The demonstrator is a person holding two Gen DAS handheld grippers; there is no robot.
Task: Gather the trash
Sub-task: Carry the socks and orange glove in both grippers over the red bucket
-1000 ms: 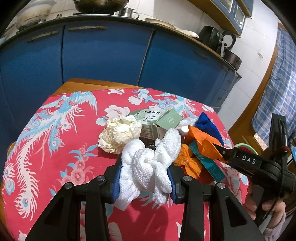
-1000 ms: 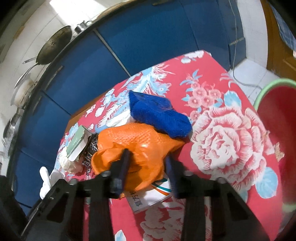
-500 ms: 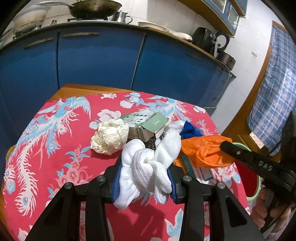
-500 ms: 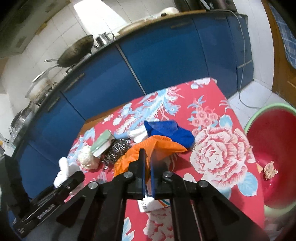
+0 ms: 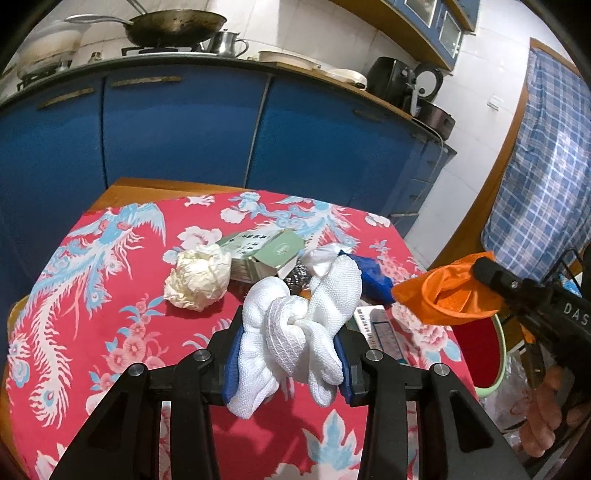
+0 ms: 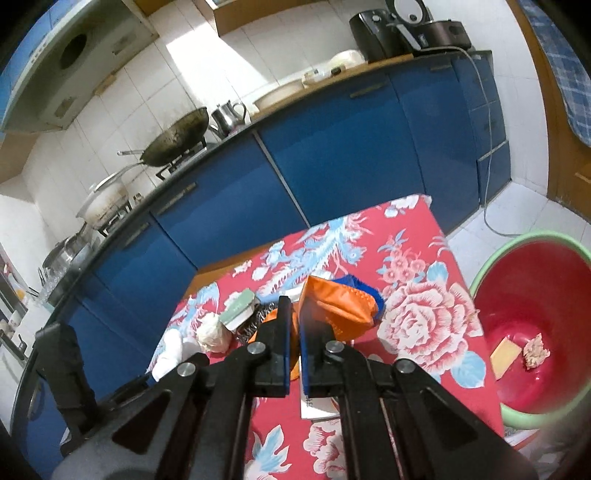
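My left gripper (image 5: 290,328) is shut on a knotted white cloth glove (image 5: 303,325), held above the red flowered tablecloth (image 5: 110,295). My right gripper (image 6: 293,314) is shut on an orange bag (image 6: 340,306), lifted off the table; in the left wrist view the orange bag (image 5: 443,295) hangs at the right from that gripper (image 5: 484,271). On the cloth lie a crumpled paper ball (image 5: 197,280), a green box (image 5: 266,251), a blue bag (image 5: 373,275) and a flat carton (image 5: 376,328). The red bin (image 6: 532,317) stands on the floor to the right.
Blue kitchen cabinets (image 5: 166,136) run behind the table, with a wok (image 5: 173,26) and kettle on the counter. The bin holds a yellow scrap (image 6: 504,356) and a paper wad (image 6: 535,350). A checked cloth (image 5: 546,177) hangs at the right. A hand (image 5: 546,417) grips the right tool.
The right gripper closed on the orange bag and lifted it up off the table toward the right. The left gripper kept its hold on the white glove and rose slightly.
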